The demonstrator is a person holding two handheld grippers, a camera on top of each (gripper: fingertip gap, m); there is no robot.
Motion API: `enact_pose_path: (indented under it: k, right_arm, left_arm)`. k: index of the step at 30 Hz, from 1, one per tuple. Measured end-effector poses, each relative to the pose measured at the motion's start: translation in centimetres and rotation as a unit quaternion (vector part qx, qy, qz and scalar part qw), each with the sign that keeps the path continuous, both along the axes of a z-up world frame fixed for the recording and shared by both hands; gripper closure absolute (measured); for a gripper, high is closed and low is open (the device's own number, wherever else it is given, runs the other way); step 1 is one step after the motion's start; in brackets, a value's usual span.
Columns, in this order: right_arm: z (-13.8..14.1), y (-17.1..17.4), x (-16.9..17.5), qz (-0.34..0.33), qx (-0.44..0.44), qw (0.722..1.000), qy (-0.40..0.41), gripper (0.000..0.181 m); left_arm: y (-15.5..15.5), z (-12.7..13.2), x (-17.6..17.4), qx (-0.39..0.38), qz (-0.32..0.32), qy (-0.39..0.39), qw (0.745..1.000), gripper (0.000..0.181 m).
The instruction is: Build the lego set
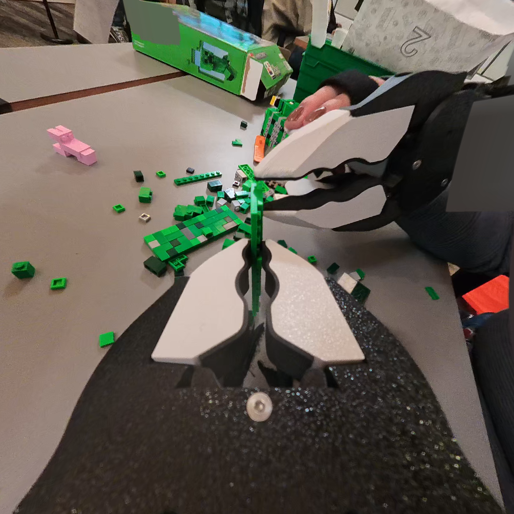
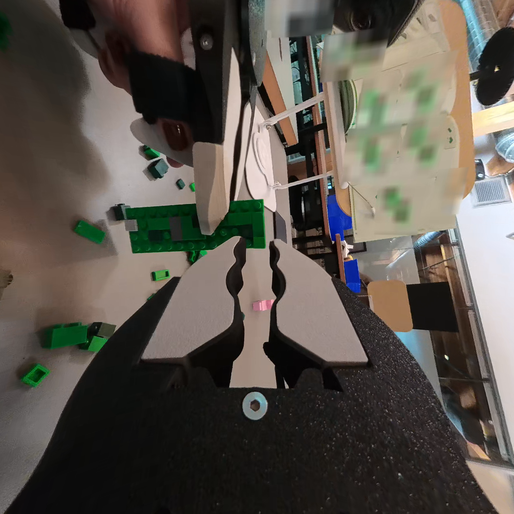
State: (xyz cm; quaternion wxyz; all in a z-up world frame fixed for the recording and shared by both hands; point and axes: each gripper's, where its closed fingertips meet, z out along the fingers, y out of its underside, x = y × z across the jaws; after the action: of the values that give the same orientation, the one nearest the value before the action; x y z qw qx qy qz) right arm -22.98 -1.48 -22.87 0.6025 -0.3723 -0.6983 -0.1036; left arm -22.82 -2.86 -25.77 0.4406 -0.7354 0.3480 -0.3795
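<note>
My left gripper (image 1: pixel 256 242) is shut on a green Lego plate (image 1: pixel 256 222), held edge-on and upright above the table. The right wrist view shows the plate's studded face (image 2: pixel 167 230), with a few grey and dark tiles on it, and one left finger (image 2: pixel 208 194) lying across it. My right gripper (image 2: pixel 257 243) is open and empty. Its tips sit at the plate's free end, one on each side of a corner. In the left wrist view it (image 1: pixel 259 190) comes in from the right. A flat green mosaic panel (image 1: pixel 192 233) lies on the table behind the plate.
Loose green, dark and grey bricks (image 1: pixel 222 194) are scattered over the grey table (image 1: pixel 83 222). A pink pig build (image 1: pixel 73 146) stands far left, a green box (image 1: pixel 211 55) at the back. An orange separator (image 1: pixel 259 148) lies by a green build (image 1: pixel 275 125). The table edge runs along the right. Left tips and right tips are each some 25 centimetres from the pink pig build (image 1: pixel 73 146). It turns up in the right wrist view (image 2: pixel 264 303) as well.
</note>
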Motion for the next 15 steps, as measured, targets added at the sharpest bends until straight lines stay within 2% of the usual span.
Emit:
enact_pose_path:
  k: [3,7,15]
  right_arm:
    - [-0.1,-0.2,0.0,0.010,0.000,1.000,-0.007,0.165]
    - [-0.5,-0.8,0.2,0.030,-0.017,0.999,-0.021,0.168]
    - [-0.5,-1.3,0.3,0.048,-0.034,0.998,-0.025,0.168]
  left_arm:
    - [-0.2,-0.1,0.0,0.005,-0.009,0.008,1.000,0.176]
    - [-0.5,-0.4,0.0,0.053,-0.020,0.060,0.997,0.175]
    - [-1.0,-0.4,0.0,0.073,-0.039,0.080,0.993,0.175]
